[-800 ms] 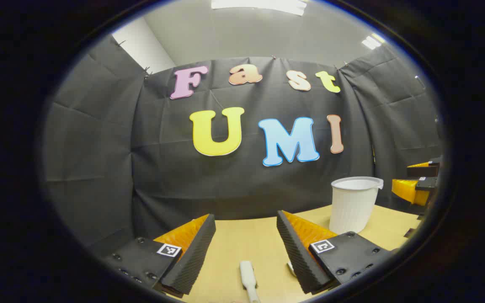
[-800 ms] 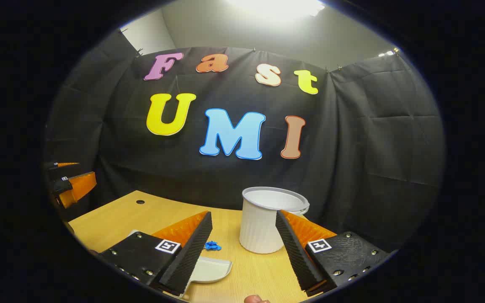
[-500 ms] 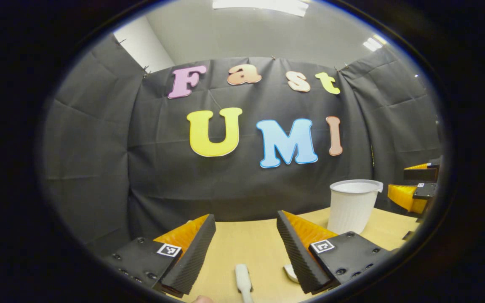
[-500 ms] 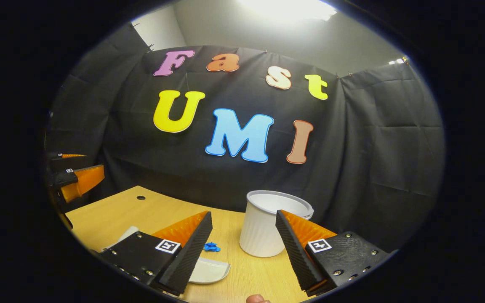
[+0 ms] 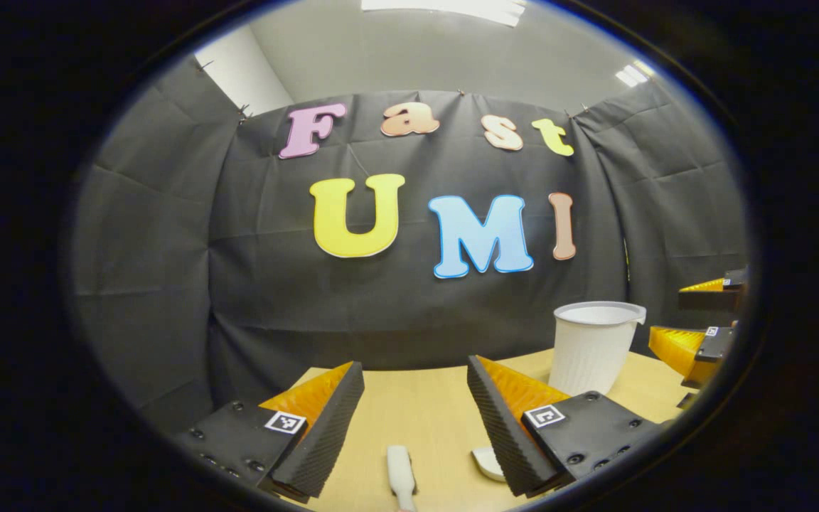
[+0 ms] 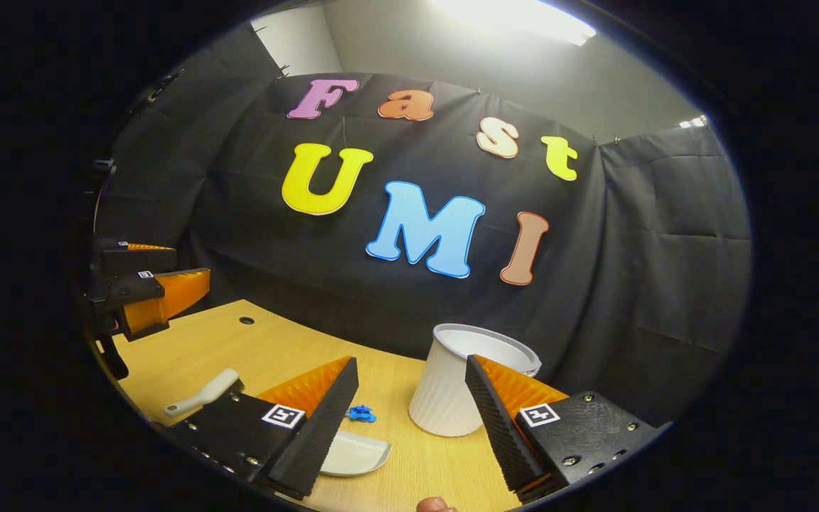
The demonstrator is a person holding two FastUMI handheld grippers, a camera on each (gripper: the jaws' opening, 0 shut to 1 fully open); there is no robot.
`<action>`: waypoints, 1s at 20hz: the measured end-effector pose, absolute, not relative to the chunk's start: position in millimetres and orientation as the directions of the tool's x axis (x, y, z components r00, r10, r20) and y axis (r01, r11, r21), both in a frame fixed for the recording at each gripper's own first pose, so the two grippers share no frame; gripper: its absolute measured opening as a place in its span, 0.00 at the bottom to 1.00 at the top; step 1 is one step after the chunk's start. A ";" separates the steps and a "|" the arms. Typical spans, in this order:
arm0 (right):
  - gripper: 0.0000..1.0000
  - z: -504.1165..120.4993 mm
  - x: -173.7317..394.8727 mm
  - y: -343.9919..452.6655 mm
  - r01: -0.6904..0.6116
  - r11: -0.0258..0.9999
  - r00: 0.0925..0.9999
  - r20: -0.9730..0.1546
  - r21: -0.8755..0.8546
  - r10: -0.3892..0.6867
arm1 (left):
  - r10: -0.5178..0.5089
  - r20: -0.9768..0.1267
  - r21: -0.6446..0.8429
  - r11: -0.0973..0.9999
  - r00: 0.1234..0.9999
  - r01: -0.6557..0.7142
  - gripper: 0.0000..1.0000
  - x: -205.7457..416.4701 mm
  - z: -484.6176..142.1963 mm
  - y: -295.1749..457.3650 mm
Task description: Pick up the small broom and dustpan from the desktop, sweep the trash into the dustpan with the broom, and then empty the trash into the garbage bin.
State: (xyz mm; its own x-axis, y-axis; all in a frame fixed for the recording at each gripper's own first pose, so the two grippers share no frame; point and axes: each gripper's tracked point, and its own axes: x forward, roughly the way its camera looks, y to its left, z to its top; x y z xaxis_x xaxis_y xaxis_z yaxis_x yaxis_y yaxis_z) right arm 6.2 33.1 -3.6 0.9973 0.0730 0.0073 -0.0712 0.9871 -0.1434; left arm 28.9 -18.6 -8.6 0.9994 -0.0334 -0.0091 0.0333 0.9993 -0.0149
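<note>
My left gripper (image 5: 415, 364) is open above the wooden desk (image 5: 424, 412), with nothing between its fingers. Below it lies a white handle (image 5: 400, 473), running off the bottom of the view. A white rounded piece (image 5: 486, 462) peeks out beside its right finger. My right gripper (image 6: 411, 360) is open and empty too. Under its left finger lies the white dustpan (image 6: 354, 454), partly hidden. A small blue scrap of trash (image 6: 361, 414) sits just beyond it. The white ribbed garbage bin (image 6: 461, 391) stands upright behind the right finger. The white handle (image 6: 203, 392) lies to the left.
The bin (image 5: 593, 347) stands at the desk's back right in the left gripper view, with the right gripper (image 5: 669, 311) beyond it. The left gripper (image 6: 185, 262) hovers over the desk's left end (image 6: 189, 341). A small hole (image 6: 247, 320) marks the desk.
The right gripper view has swung, bringing the white handle and more of the left gripper into sight. In the left gripper view the handle has slid lower and to the left.
</note>
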 end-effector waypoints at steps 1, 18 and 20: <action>0.94 -4.5 6.5 35.8 -0.076 0.987 0.997 0.003 -0.139 0.077 | -0.035 -0.011 -0.010 0.999 0.999 0.035 0.98 29.6 -9.2 -16.9; 0.95 -104.0 -1.7 84.2 -0.109 0.993 0.927 -0.364 -0.049 0.084 | -0.109 -0.338 0.003 0.993 0.935 0.117 0.99 34.9 -135.4 -9.9; 0.95 -118.7 -5.2 86.1 -0.090 0.996 0.906 -0.417 -0.019 0.074 | -0.108 -0.386 -0.008 0.993 0.916 0.114 0.96 34.5 -153.8 -7.6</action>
State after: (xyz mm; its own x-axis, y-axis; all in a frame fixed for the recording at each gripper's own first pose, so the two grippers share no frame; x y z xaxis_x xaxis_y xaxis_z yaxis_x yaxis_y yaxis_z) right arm -5.2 86.1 -118.7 0.9060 0.0744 -0.4167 -0.0904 0.9957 -0.0190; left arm 34.5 -7.6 -153.8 0.9163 -0.1084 -0.3855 0.1142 0.9934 -0.0078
